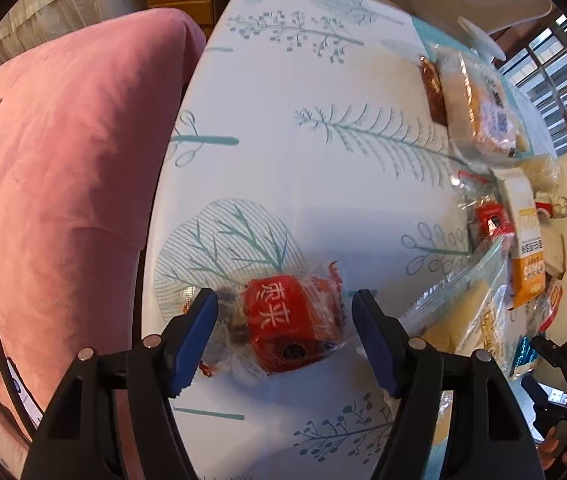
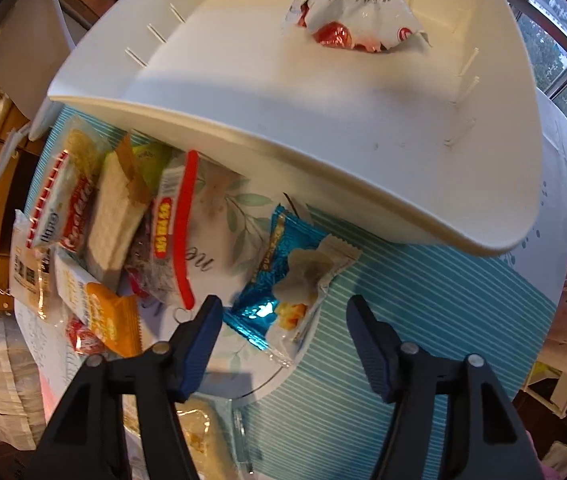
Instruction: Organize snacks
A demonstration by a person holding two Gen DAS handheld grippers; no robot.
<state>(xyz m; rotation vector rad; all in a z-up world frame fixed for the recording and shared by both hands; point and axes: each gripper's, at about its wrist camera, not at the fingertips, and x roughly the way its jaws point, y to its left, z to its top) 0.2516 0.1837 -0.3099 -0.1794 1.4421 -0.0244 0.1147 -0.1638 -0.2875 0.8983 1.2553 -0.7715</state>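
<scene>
The left tongs (image 1: 283, 320) are standing spread around a red wrapped candy (image 1: 293, 320) on the tabletop (image 1: 323, 80), pads not yet pressing; closing squarely across the wrapper's body would serve best. The right tongs (image 2: 279, 326) are hanging spread over a blue popcorn packet (image 2: 283, 280), with the white bin (image 2: 323, 140) at twelve o'clock. The packet's near edge is perhaps overhanging a round mat; the pile at nine o'clock is overlapping and hard to sort out.

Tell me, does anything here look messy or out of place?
Yes. The snack pile lies jumbled beside the white bin, which holds just one crumpled white wrapper. A red-wrapped snack sits alone on the tablecloth, far from the others.
</scene>
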